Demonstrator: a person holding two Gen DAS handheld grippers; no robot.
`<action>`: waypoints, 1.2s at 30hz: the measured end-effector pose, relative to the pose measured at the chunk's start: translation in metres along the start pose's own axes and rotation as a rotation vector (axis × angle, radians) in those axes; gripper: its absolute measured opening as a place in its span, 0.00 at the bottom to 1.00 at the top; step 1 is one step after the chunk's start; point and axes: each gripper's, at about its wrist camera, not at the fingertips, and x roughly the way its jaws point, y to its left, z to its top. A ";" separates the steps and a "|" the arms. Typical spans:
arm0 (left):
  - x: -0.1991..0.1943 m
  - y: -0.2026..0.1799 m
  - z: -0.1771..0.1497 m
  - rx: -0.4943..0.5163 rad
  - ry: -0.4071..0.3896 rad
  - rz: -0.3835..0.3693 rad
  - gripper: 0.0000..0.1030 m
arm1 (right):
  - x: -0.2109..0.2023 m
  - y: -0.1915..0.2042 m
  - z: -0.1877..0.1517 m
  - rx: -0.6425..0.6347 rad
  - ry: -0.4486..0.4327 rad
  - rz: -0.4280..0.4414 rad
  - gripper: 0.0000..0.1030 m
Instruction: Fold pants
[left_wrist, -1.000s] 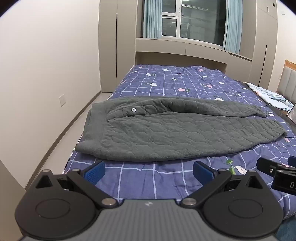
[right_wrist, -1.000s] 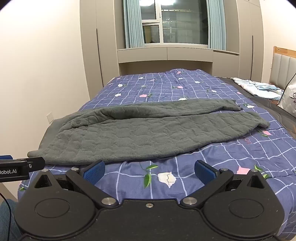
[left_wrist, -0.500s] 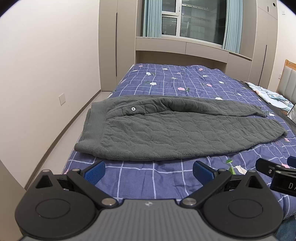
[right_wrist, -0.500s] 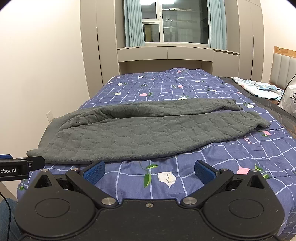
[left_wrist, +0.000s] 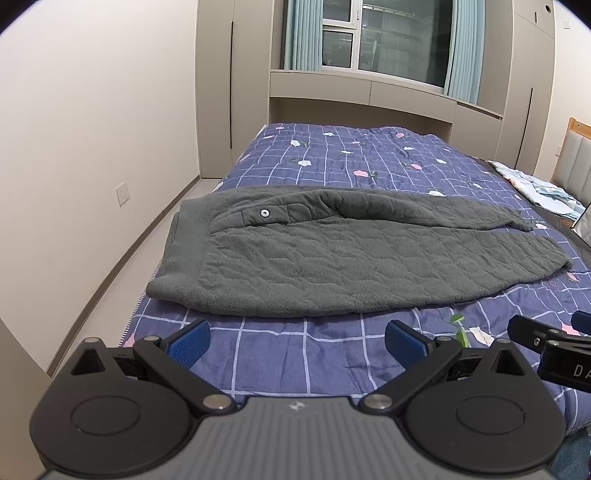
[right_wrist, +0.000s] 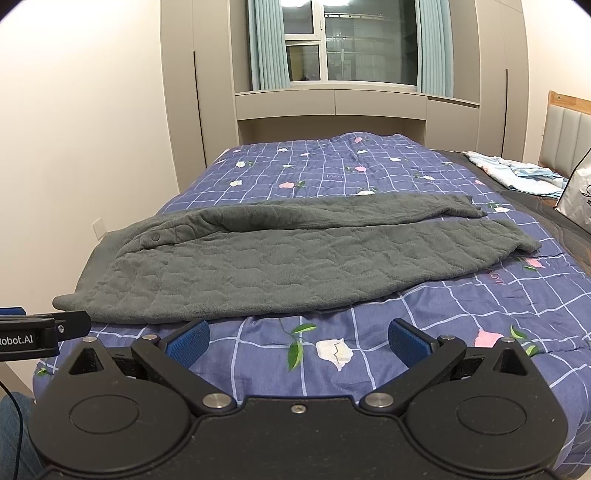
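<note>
Left wrist view: the left gripper (left_wrist: 297, 336) hangs low over the near edge of the bed (left_wrist: 332, 354), jaws spread wide and holding nothing. The grey pants (left_wrist: 332, 258) lie across the quilt just beyond the fingertips, already doubled leg over leg, the waistband (left_wrist: 188, 236) at the left by the bed's side edge and the cuffs (left_wrist: 546, 254) far to the right. A snap (left_wrist: 264, 213) marks the fly near the waist. The right gripper (left_wrist: 546, 343) shows at the right margin.

Right wrist view: the right gripper (right_wrist: 297, 338) is likewise wide open and empty, short of the pants (right_wrist: 295, 266), whose near fold runs just past its fingertips. The cuffs (right_wrist: 517, 240) end to the right, near a heap of pale bedding (right_wrist: 517, 170) and a bag (right_wrist: 576, 199). The left gripper (right_wrist: 44, 328) pokes in from the left.

The quilted fleece looks thick, soft and limp, light but bulky; it should sag and drag on the quilt rather than slide. A deep pinch through both layers at the cuffs, with the waistband pinned or taken by the other gripper, looks the surest hold.
</note>
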 end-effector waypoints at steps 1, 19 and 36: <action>0.000 0.000 0.000 0.000 0.001 -0.001 0.99 | 0.000 0.000 0.000 0.000 0.000 0.000 1.00; 0.004 0.001 -0.001 -0.002 0.010 0.000 1.00 | 0.005 -0.001 -0.003 -0.001 0.014 0.004 1.00; 0.007 0.001 -0.002 -0.003 0.015 0.000 1.00 | 0.006 0.000 -0.003 -0.002 0.025 0.004 1.00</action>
